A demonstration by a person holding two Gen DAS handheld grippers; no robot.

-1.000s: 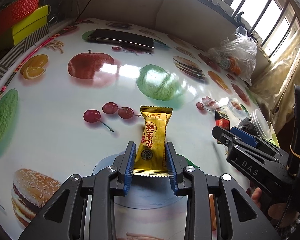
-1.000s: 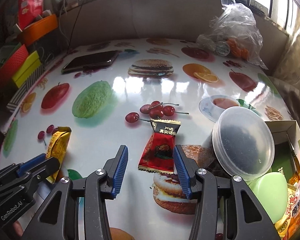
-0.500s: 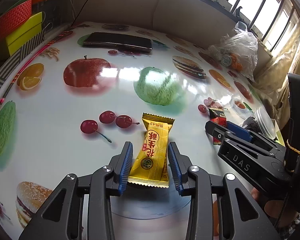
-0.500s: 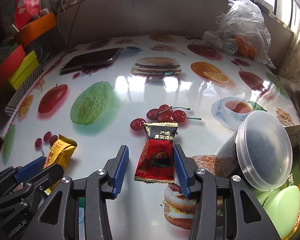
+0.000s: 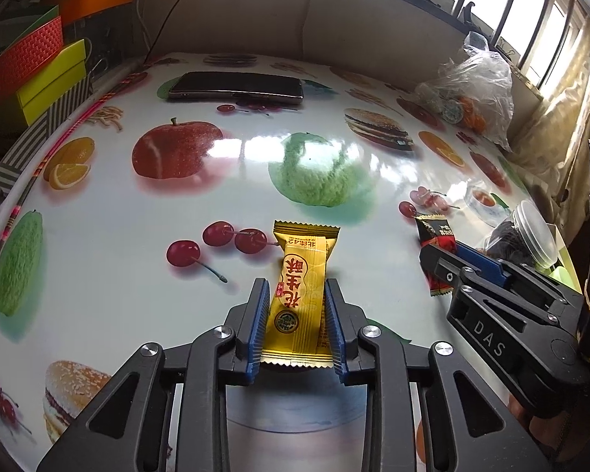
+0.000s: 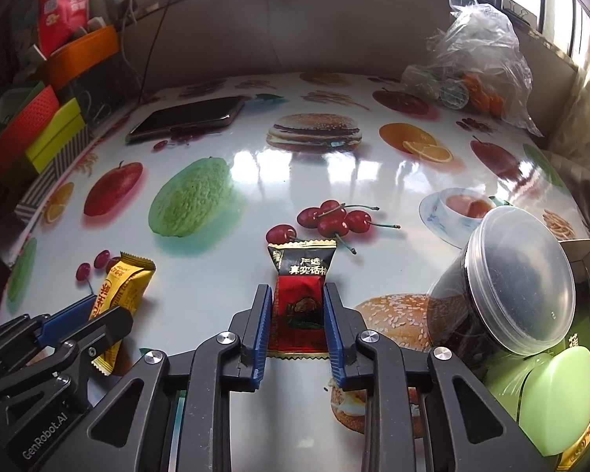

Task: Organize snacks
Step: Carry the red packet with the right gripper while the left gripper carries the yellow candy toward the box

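- The left gripper (image 5: 297, 326) is clenching the yellow snack packet (image 5: 299, 295), its blue pads (image 5: 257, 324) pressing on both long edges; its jaws have just been closing, with the packet between them.
- The packet is lying flat on the table (image 5: 137, 236), reaching away from the gripper, and is showing red Chinese characters, a green round seal and small print at its far end.
- The right gripper (image 6: 298, 322) is grasping the red and black snack packet (image 6: 301, 295), whose sides are touching both pads; its jaws have just been narrowing from a wide gap around that packet.
- This packet is carrying gold Chinese lettering on its black far end and a picture on its red body.
- Both grippers are pointing steeply down at the table, side by side; "DAS" is reading on the right one's body, "GenRobot.AI" on the left one's.
- Compared with a second ago, each packet is sitting deeper between its pads.
- To the right, a clear lidded jar (image 6: 507, 287) with dark contents is leaning beside a cardboard box (image 6: 586, 255).
- Farther off, a phone (image 5: 236, 85) is lying near the table's far edge, and a plastic bag (image 5: 472, 90) is sitting at the far right.
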